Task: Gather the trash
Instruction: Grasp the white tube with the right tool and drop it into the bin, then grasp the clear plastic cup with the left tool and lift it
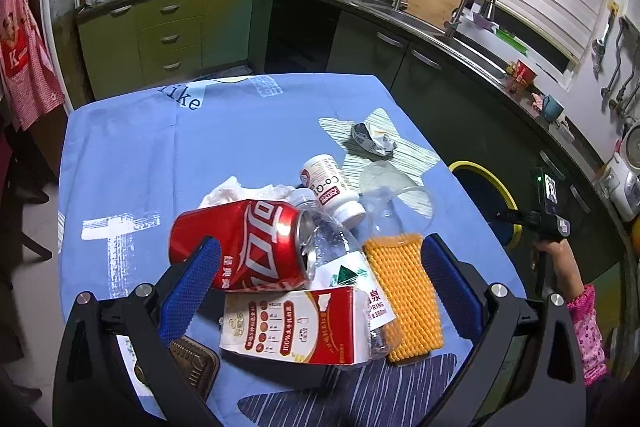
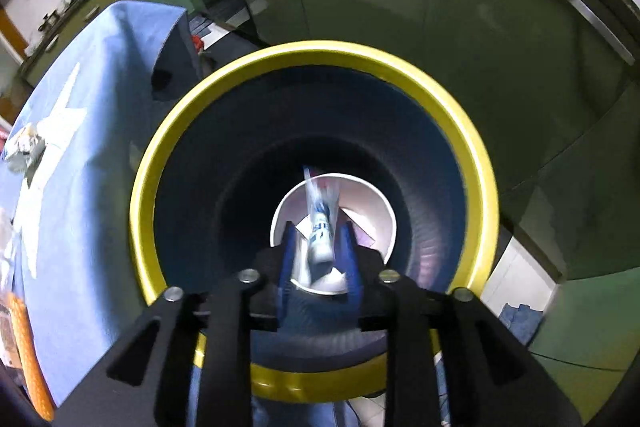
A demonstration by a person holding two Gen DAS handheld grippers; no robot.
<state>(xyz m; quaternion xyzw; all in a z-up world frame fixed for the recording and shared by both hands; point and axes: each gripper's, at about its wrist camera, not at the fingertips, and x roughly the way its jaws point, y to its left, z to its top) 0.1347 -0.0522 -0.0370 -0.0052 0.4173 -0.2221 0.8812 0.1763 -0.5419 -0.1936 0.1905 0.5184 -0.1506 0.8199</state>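
- Right wrist view: my right gripper [image 2: 318, 247] hangs over the yellow-rimmed bin [image 2: 486, 163], which fills the centre of the frame. A small blue-and-white tube [image 2: 320, 227] sits blurred between its blue pads. The jaws stand slightly apart and I cannot tell whether the pads touch it, so I judge it is dropping toward the white paper cup [image 2: 376, 215] at the bottom.
- Left wrist view: my left gripper [image 1: 316, 267] has its jaws wide apart and holds nothing, poised above the pile at lower centre on the blue tablecloth [image 1: 160, 155].
- The red cola can [image 1: 240, 243] lies on its side, dented. It is likely light, thin-walled and slick, so I would pinch it across the body.
- The clear water bottle [image 1: 340, 251] looks crushable and slippery. The neck is the firmer hold.
- The red-and-white carton [image 1: 296, 327] has flat, stiff faces, the easiest grip.
- The white pill bottle [image 1: 332, 191] is rigid but may roll.
- The crumpled tissue [image 1: 240, 191] and the wrapper [image 1: 372, 139] at upper right are soft and featherlight.
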